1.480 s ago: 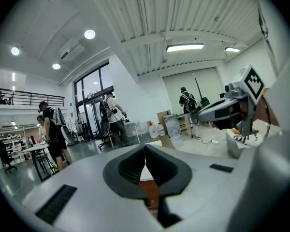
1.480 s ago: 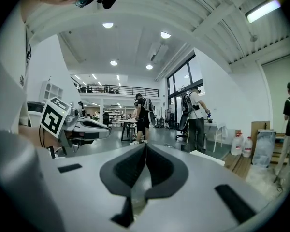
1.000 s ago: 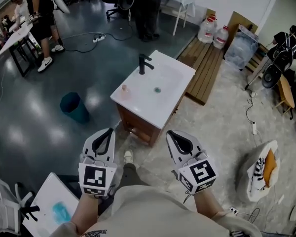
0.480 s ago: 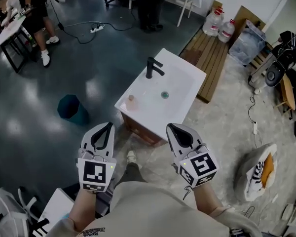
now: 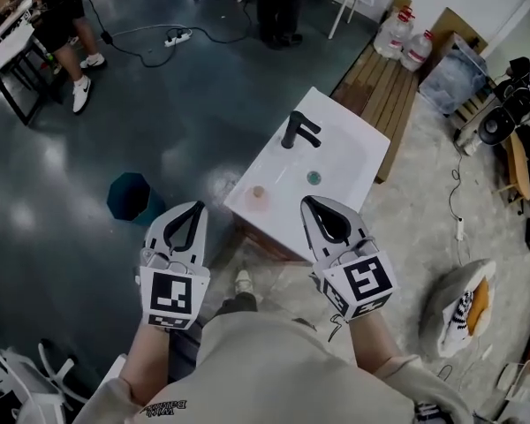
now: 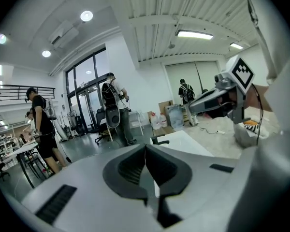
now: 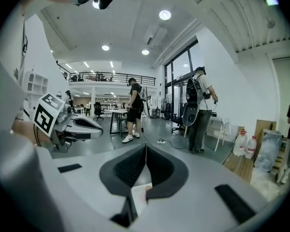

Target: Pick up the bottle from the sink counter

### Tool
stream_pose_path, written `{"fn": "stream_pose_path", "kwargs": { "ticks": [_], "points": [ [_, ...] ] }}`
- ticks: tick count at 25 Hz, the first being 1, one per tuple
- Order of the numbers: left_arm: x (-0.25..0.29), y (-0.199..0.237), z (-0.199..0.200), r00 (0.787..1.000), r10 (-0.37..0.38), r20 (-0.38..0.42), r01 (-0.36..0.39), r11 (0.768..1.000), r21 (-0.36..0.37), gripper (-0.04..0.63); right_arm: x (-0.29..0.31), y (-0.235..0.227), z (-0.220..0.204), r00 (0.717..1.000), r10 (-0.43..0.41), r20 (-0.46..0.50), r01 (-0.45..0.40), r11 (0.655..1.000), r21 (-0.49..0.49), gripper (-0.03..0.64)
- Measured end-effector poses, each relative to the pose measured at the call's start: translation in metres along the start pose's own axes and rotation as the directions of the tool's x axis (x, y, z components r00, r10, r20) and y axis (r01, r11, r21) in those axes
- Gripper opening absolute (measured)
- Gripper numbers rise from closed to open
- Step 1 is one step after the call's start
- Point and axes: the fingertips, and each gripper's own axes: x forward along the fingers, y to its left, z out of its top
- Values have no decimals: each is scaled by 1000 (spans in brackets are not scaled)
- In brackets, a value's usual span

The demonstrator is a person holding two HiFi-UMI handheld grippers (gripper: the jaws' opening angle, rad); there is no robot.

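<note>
Dark glossy floor gives way to pale speckled flooring under a white sink counter (image 5: 353, 159), which stands ahead of both grippers. The left gripper (image 5: 194, 210) has its jaws pressed together with nothing between them, and the left gripper view shows the two dark pads meeting along a single seam. The right gripper (image 5: 313, 205) is the same: jaws together, nothing held. The two are level with each other and well apart, each in one of the person's hands.

The bottle (image 5: 259, 194), a small pinkish thing, stands upright on the near left corner of the counter. From the head view it appears between the two gripper tips, slightly beyond them, and touches neither. Farther ahead of the right gripper are the round drain (image 5: 314, 177) in the basin and, past it, the black faucet (image 5: 299, 131) at the counter's far edge.

Left of the left gripper's tip, a teal bin (image 5: 131, 197) sits on the dark floor. Beyond the counter lie a wooden pallet (image 5: 380, 87) and two water jugs (image 5: 406, 38). A person (image 5: 57, 11) stands by a table far off to the left.
</note>
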Motion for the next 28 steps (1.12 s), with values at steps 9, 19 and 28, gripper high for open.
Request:
{"fn": "stream_pose_path", "kwargs": {
  "ticks": [9, 19, 28],
  "points": [
    [17, 34, -3, 998, -23, 54, 25, 999, -45, 8, 44, 6, 14, 1000, -1, 21, 1, 1000, -1, -2],
    [37, 34, 3, 997, -32, 66, 36, 997, -68, 8, 65, -9, 6, 1000, 19, -11, -19, 1000, -24, -3],
    [60, 30, 5, 999, -30, 36, 34, 991, -126, 8, 73, -37, -11, 999, 27, -45, -27, 1000, 6, -3]
  ]
}}
